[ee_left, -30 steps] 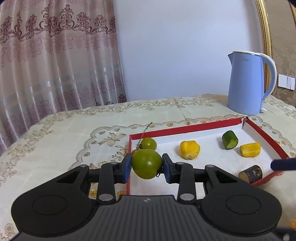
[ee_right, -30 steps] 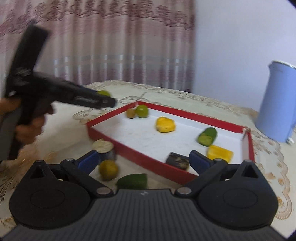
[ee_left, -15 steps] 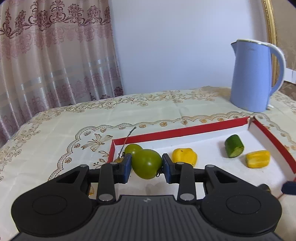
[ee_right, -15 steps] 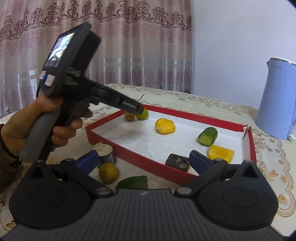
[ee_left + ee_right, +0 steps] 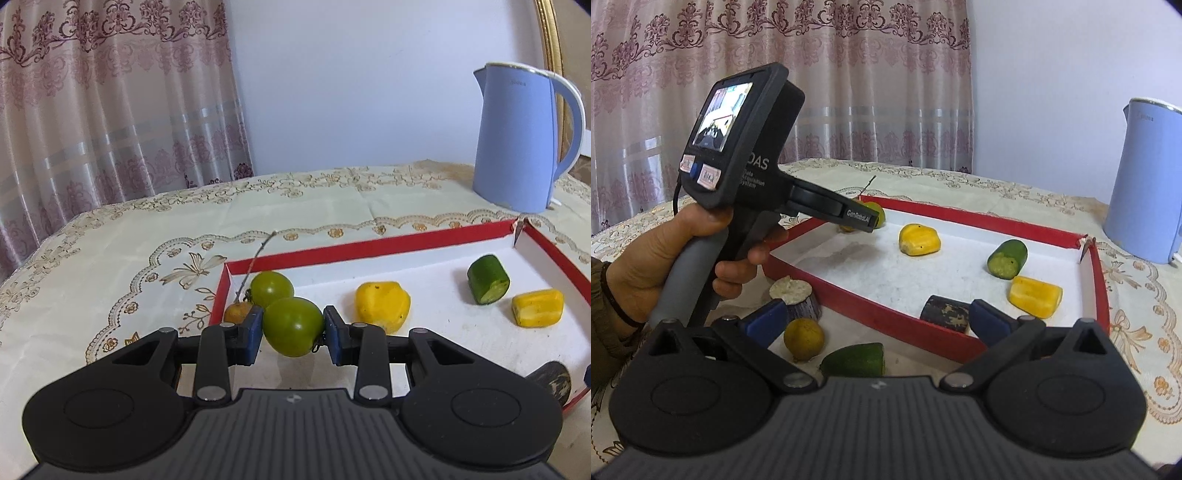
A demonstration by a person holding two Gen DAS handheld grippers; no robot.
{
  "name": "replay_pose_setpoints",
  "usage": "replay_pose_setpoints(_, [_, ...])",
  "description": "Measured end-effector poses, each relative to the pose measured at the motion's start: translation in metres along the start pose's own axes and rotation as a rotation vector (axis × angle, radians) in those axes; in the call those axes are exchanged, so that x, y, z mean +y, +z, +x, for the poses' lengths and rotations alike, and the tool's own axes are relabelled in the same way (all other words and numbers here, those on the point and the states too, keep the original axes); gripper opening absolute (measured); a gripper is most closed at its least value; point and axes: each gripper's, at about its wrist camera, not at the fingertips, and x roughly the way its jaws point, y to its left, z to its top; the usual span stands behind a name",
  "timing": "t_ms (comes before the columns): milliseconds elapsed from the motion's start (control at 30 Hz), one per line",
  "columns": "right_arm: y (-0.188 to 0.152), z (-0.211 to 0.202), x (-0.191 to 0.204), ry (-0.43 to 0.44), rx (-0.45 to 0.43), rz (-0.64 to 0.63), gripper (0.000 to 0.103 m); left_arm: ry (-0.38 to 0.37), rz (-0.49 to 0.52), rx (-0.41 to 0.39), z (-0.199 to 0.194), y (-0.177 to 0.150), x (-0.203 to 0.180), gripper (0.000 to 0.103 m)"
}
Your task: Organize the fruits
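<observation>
Left gripper point(image 5: 293, 329) pads clamped on green tomato point(image 5: 291, 326), held over near-left corner of red tray point(image 5: 369, 247). Second green tomato point(image 5: 271, 288) just beyond, touching it. Right gripper point(image 5: 877, 319) spread wide, holding nothing; yellow citrus point(image 5: 804, 338) and green piece point(image 5: 855, 359) lie between its fingers, outside tray.

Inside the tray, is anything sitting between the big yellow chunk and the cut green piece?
No. In both wrist views, bare white tray floor separates the yellow chunk from the cut green piece.
</observation>
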Motion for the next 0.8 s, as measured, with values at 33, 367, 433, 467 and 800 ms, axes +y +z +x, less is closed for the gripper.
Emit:
replay_pose_setpoints(33, [0.0001,0.0001,-0.0004,0.001,0.001,0.004,0.103,-0.002,-0.003,0.003,0.0005,-0.0003,0.0004,0.034])
replay_pose_setpoints(367, [-0.0007,0.0036,-0.0047,0.011,0.014,0.029,0.103,0.013,0.005,0.007,0.0037,-0.0037,0.0017,0.034])
replay_pose_setpoints(433, [-0.0005,0.0038,-0.0048,0.012,0.015,0.034,0.103,0.012,0.004,0.008,0.0038,-0.0038,0.0023,0.034])
replay_pose_setpoints(467, [-0.0006,0.004,-0.005,0.012,0.015,0.035,0.103,0.014,0.003,0.01,0.0039,-0.0036,0.0027,0.034])
replay_pose_setpoints(800, [-0.001,0.0042,-0.0046,0.012,0.016,0.035,0.103,0.016,0.0,0.021,0.0073,-0.0038,0.0033,0.034])
